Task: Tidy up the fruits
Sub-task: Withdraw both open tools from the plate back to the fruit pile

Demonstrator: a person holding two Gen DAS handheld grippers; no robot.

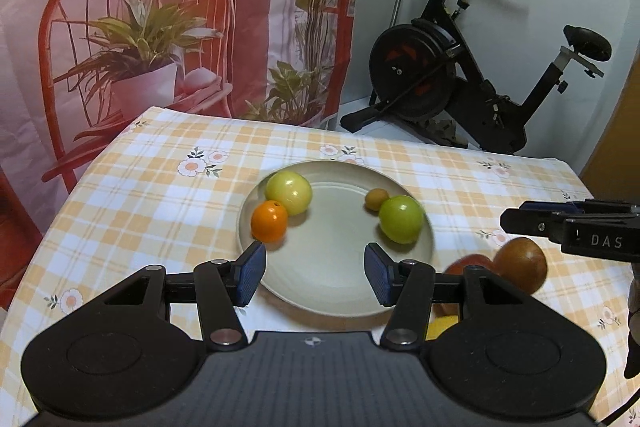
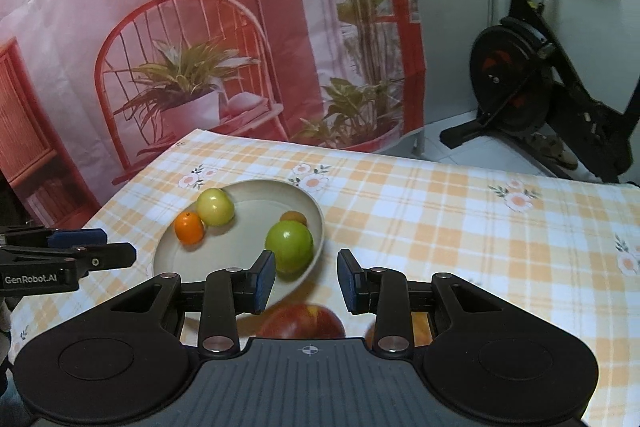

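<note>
Both the left gripper (image 1: 314,273) and right gripper (image 2: 306,277) gape wide, empty, over the round beige ceramic plate (image 1: 320,291), a green apple (image 1: 401,219) at its 3 o'clock

Four fruits (image 1: 288,192) on one plate (image 1: 328,291)

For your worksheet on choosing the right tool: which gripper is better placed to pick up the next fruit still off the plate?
Right. The right gripper is open directly above the red apple beside the plate. The left gripper hovers open over the plate, away from that apple.
</note>
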